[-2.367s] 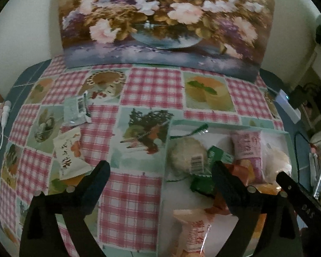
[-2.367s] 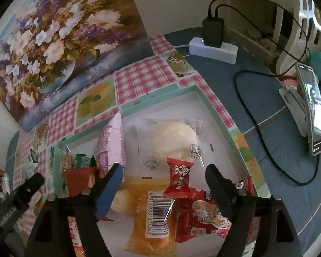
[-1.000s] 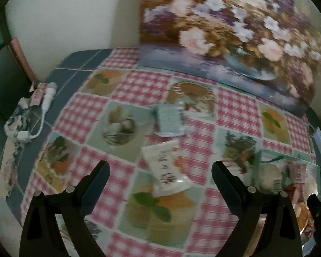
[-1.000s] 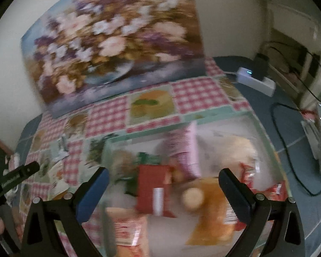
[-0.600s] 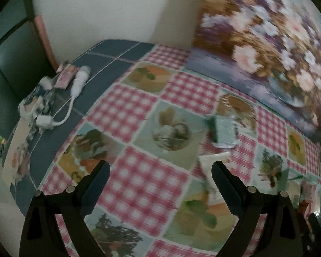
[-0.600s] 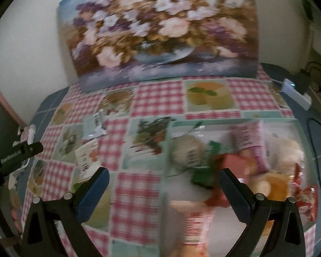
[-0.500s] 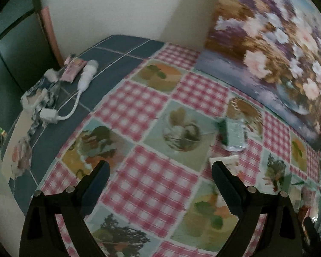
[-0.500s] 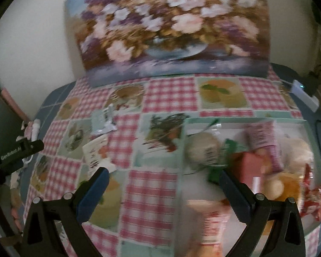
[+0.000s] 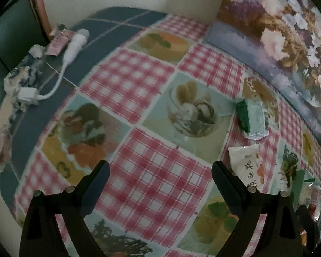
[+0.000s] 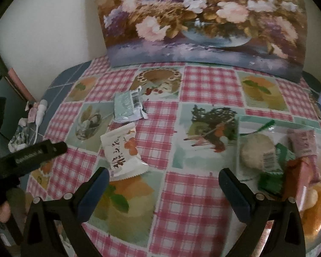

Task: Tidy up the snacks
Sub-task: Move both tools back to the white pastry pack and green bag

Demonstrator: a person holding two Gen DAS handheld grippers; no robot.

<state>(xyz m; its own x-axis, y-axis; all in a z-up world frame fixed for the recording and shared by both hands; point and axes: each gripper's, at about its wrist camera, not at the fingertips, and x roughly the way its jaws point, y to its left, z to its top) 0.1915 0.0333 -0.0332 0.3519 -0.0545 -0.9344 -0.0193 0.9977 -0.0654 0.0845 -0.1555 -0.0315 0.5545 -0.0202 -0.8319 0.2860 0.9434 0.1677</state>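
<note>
Right wrist view: nearest, the right gripper (image 10: 162,182) hangs with its jaws wide apart and nothing between them, over the checked tablecloth (image 10: 177,205). At ten o'clock from it, just beside the left fingertip, lies the white snack packet (image 10: 123,152); a little farther at eleven o'clock lies the pale green packet (image 10: 128,107), apart from it. At three o'clock the clear tray (image 10: 256,126) holds the other snacks in a loose heap. Farthest stands the flower painting (image 10: 203,21).

In the left wrist view the left gripper (image 9: 160,171) is also wide open and empty, above bare cloth, with the white packet (image 9: 246,167) at two o'clock, seemingly just past its right finger; the blur makes this unsure.

I judge the step is the reach for the two packets outside the tray. The next move calls for lowering one gripper over the white packet, with a finger on each side, before closing.
</note>
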